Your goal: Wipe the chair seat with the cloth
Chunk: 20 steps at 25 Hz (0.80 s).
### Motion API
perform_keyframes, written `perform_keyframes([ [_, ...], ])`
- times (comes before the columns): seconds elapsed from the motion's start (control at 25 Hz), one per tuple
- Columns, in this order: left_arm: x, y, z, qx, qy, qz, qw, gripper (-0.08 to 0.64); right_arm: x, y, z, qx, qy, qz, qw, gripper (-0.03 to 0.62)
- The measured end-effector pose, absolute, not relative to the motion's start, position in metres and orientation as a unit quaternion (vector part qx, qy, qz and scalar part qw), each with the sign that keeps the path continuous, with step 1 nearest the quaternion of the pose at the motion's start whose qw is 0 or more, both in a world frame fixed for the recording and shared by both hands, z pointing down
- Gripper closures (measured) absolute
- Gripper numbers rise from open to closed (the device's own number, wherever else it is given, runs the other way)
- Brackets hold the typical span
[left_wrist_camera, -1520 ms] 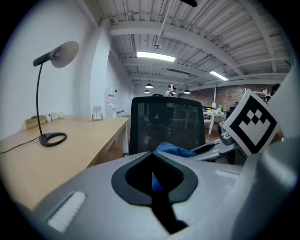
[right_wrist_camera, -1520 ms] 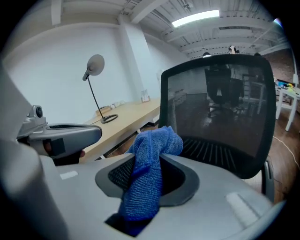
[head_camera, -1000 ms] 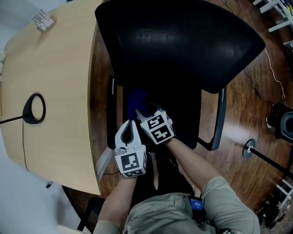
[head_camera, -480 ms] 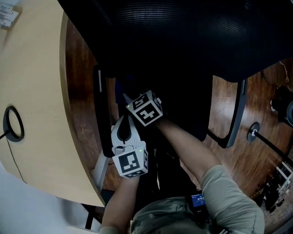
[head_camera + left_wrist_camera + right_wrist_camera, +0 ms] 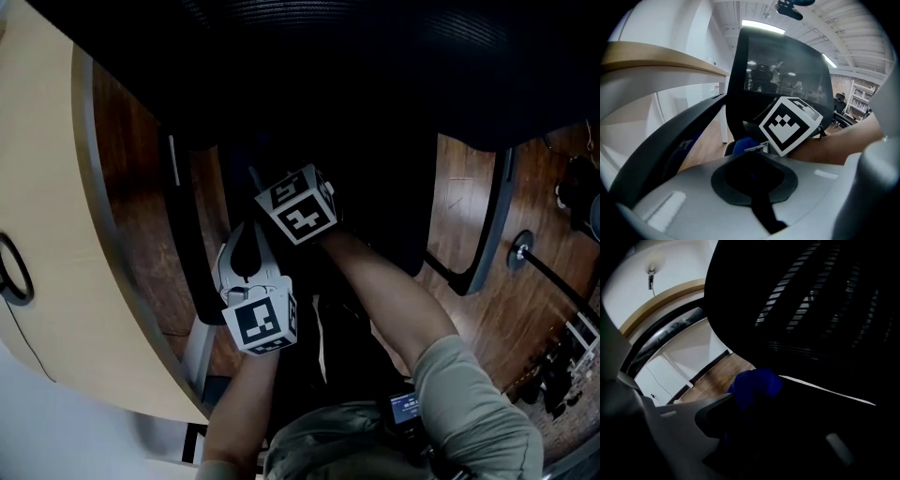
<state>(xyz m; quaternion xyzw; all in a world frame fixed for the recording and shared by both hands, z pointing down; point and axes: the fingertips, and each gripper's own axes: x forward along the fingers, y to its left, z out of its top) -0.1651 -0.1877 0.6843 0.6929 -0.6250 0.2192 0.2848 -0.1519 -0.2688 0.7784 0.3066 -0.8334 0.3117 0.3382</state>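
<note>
A black office chair fills the head view, its seat [image 5: 380, 220] below the mesh backrest [image 5: 375, 56]. My right gripper [image 5: 267, 187] reaches low over the seat's left part, its marker cube behind it. In the right gripper view a bunched blue cloth [image 5: 754, 386] sits between its jaws, which are shut on it, just above the dark seat [image 5: 825, 427]. My left gripper [image 5: 246, 236] hangs beside and behind the right one, fingers meeting at the tip, nothing in them. The left gripper view shows the blue cloth [image 5: 743, 145] ahead and the right gripper's cube.
A curved light wooden desk [image 5: 37, 187] runs along the left, close to the chair's left armrest [image 5: 183, 234]. The right armrest [image 5: 487, 225] stands over brown wood floor. A stand base [image 5: 518, 253] and dark gear lie at the far right. The person's legs are below.
Both grippers have sunk toward the seat, and the head view has come closer. The backrest now covers the top of the view, and the blue cloth has gone dark under it.
</note>
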Motion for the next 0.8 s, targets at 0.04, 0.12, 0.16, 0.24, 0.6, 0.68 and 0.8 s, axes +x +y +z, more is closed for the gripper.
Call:
perform_keyframes([
  [0.04,-0.159,-0.189,0.683,0.696,-0.621,0.221,0.285,0.555,-0.142,-0.27,0.775,0.314,-0.83,0.314,0.338,0.463],
  [0.12,-0.146,-0.192,0.68,0.704,-0.612,0.221,0.286,0.555,-0.119,-0.272,0.77,0.332,-0.823,0.319,0.333,0.463],
  [0.16,-0.139,-0.193,0.679,0.709,-0.606,0.22,0.286,0.555,-0.106,-0.273,0.768,0.343,-0.819,0.321,0.33,0.463],
  [0.24,-0.12,-0.197,0.677,0.722,-0.592,0.218,0.285,0.555,-0.074,-0.274,0.766,0.37,-0.807,0.326,0.327,0.463],
  [0.6,-0.029,-0.196,0.68,0.766,-0.538,0.216,0.278,0.555,0.099,-0.273,0.762,0.501,-0.727,0.343,0.32,0.463],
  [0.68,-0.013,-0.195,0.682,0.771,-0.53,0.218,0.278,0.555,0.133,-0.27,0.76,0.531,-0.704,0.35,0.315,0.463],
  [0.8,0.007,-0.194,0.681,0.779,-0.521,0.217,0.273,0.555,0.177,-0.261,0.761,0.57,-0.669,0.36,0.313,0.465],
])
